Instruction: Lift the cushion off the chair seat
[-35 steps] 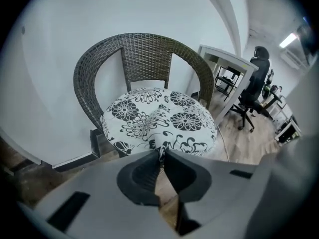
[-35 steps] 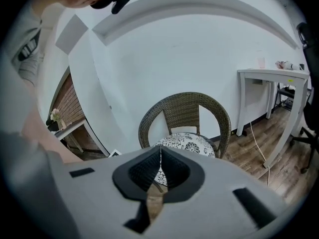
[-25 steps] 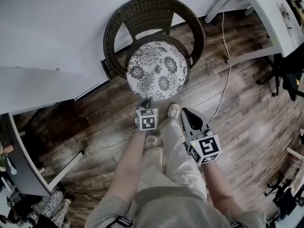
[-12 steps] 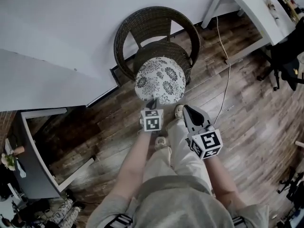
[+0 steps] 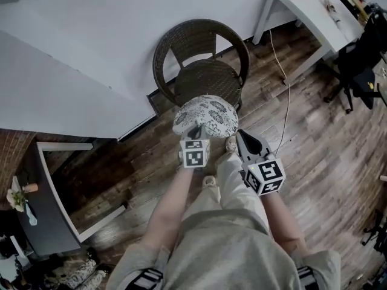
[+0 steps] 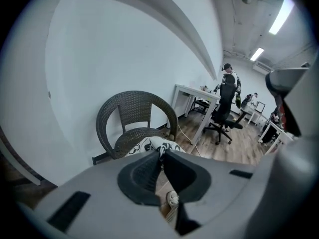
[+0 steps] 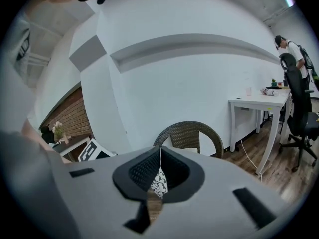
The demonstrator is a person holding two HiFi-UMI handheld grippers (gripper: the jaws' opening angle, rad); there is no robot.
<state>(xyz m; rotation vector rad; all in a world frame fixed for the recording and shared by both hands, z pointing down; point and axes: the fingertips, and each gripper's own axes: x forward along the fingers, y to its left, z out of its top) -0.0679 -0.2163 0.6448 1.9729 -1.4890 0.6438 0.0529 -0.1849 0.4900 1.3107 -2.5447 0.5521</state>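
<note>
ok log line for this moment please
step: lift cushion | left gripper: shut on cushion edge | right gripper: shut, empty | cushion: off chair seat, held in front of it

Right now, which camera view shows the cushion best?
The head view: the whole round patterned cushion shows, its near edge pinched in the left gripper, in front of the chair. The left gripper view shows only a strip of it beyond the jaws; the right gripper view, a small patch through its jaw gap.
</note>
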